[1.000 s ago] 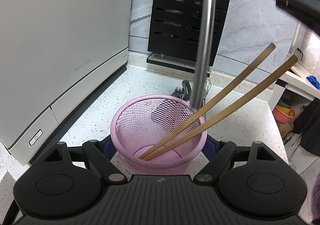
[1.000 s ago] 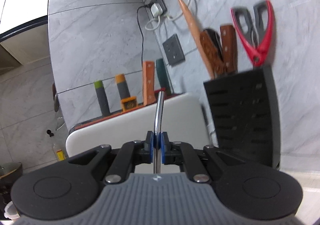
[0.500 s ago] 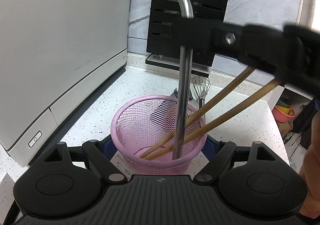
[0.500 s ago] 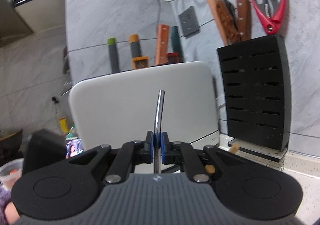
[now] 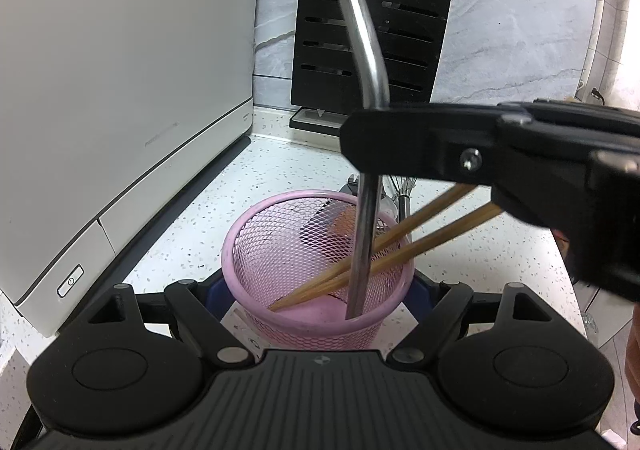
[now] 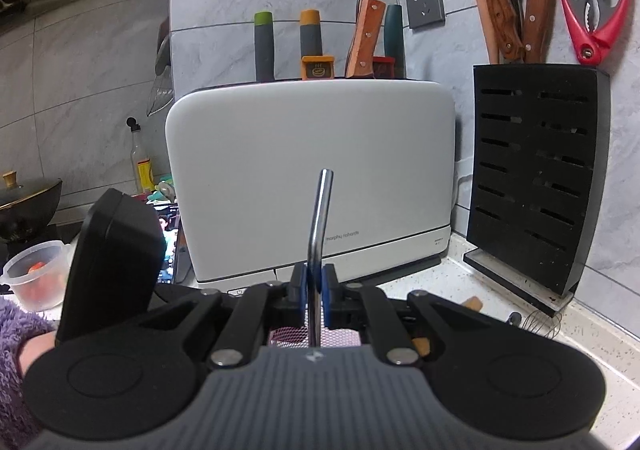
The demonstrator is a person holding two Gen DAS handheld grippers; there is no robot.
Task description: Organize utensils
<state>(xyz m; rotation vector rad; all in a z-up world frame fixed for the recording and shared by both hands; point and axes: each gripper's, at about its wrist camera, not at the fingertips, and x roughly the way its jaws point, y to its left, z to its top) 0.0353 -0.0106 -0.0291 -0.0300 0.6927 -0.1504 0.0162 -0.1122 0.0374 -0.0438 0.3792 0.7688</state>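
A pink mesh cup (image 5: 276, 250) stands on the speckled counter, held between the blue pads of my left gripper (image 5: 316, 292), which is shut on it. Two wooden chopsticks (image 5: 404, 242) lean inside it to the right. My right gripper (image 6: 315, 284) is shut on a bent metal straw (image 6: 320, 218). In the left wrist view the straw (image 5: 366, 210) stands upright with its lower end inside the cup, and the right gripper (image 5: 360, 138) crosses above the cup from the right. The cup's rim (image 6: 288, 336) shows just below the right gripper.
A white toaster-like appliance (image 5: 120, 90) fills the left; it also shows in the right wrist view (image 6: 312, 178). A black knife block (image 5: 372, 30) stands at the back wall (image 6: 536, 178). A whisk (image 6: 540, 320) lies behind the cup. The counter edge drops off at the right.
My right gripper has come down and lowered the straw from above the cup until its lower end is inside. The cup and the left gripper have stayed put.
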